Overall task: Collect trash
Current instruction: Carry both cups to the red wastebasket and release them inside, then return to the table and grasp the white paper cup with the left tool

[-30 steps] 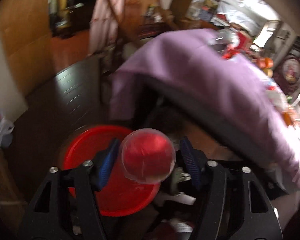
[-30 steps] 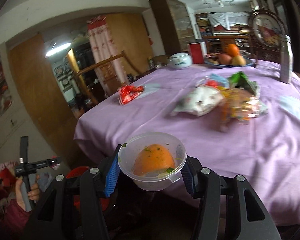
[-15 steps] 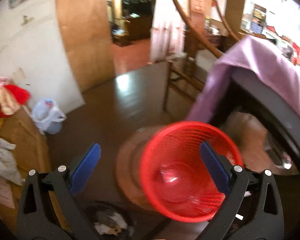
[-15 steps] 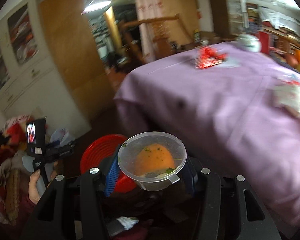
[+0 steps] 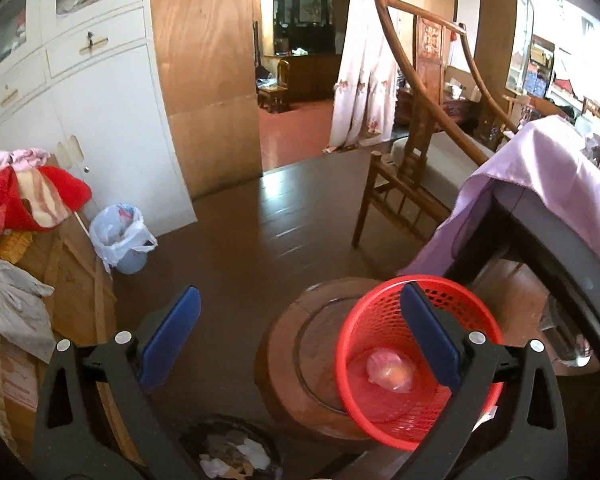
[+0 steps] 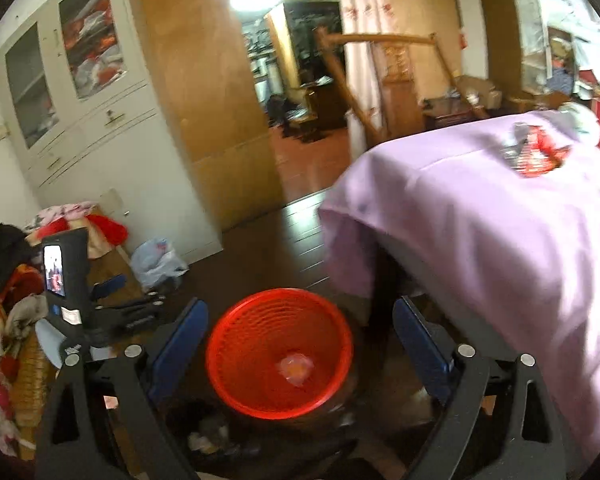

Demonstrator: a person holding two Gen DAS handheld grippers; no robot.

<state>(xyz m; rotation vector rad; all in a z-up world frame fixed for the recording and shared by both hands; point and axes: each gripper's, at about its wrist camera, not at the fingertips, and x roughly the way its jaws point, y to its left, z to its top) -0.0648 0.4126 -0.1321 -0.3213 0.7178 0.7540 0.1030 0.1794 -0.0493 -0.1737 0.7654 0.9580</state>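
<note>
Fingers (image 5: 172, 336) of the left gripper (image 5: 298, 292) spread wide after just opening, nothing between the pads. Fingers (image 6: 420, 344) of the right gripper (image 6: 299, 303) likewise released and wide, just opened, gap empty.

Below both, a red mesh basket (image 5: 380, 420) (image 6: 228, 320), perched on a round wooden stool (image 5: 296, 352). At the bottom of the basket, a clear container (image 5: 390, 372) (image 6: 295, 367) with something orange inside; blurred in the right view.

Right beside the stool, a worktop (image 5: 548, 176) (image 6: 500, 240) under a purple cloth, its draped corner hanging close to the basket's far side. On the cloth, well apart from the basket, a red wrapper (image 6: 536, 152). Behind the worktop's corner, a wooden chair (image 5: 412, 160).

On the floor in front of the stool, a dark bin (image 5: 232, 456) with paper scraps. Farther left, by the white cabinet (image 5: 100, 120), a small bin lined with a plastic bag (image 5: 120, 236) (image 6: 156, 260). Heaped clothes on a box at the far left.
</note>
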